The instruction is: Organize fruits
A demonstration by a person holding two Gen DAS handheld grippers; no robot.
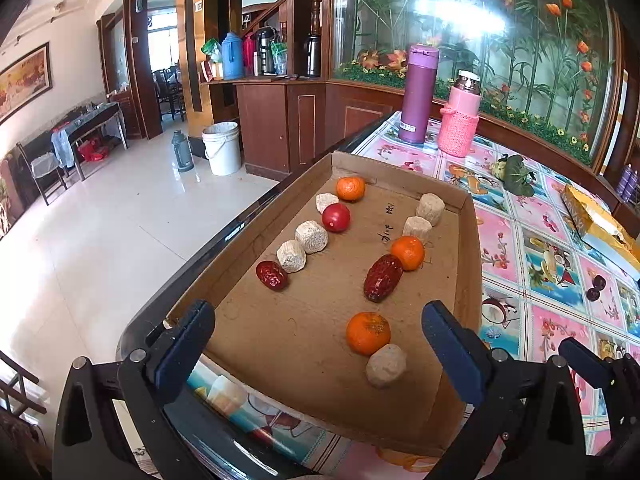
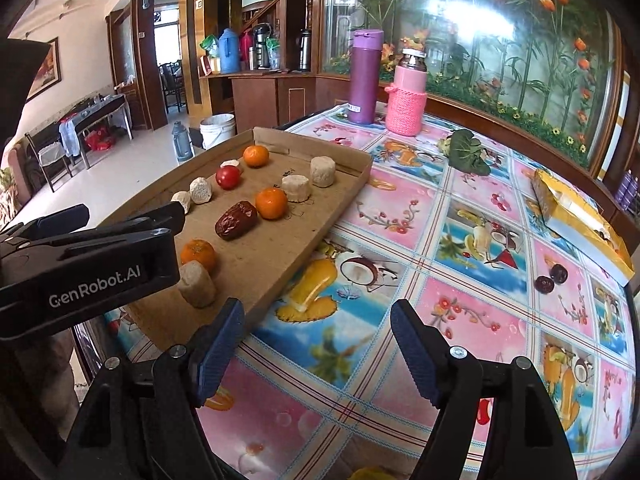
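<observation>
Fruits (image 1: 368,333) lie in two rows inside the cardboard tray (image 1: 466,240) on the surface; judged light, round, soft-skinned, best pinched gently across the middle; both left gripper (image 1: 318,350) and right gripper (image 2: 316,354) fingers wide apart, empty.

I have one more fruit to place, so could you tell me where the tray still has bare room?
Cardboard tray: bare between its two rows and at the near-left corner by the left gripper. Crowded around the near orange.

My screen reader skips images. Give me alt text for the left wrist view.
Open tongs hover over a cardboard tray holding three oranges, two red dates, a tomato and pale puffed cylinders, on a floral tablecloth.
</observation>
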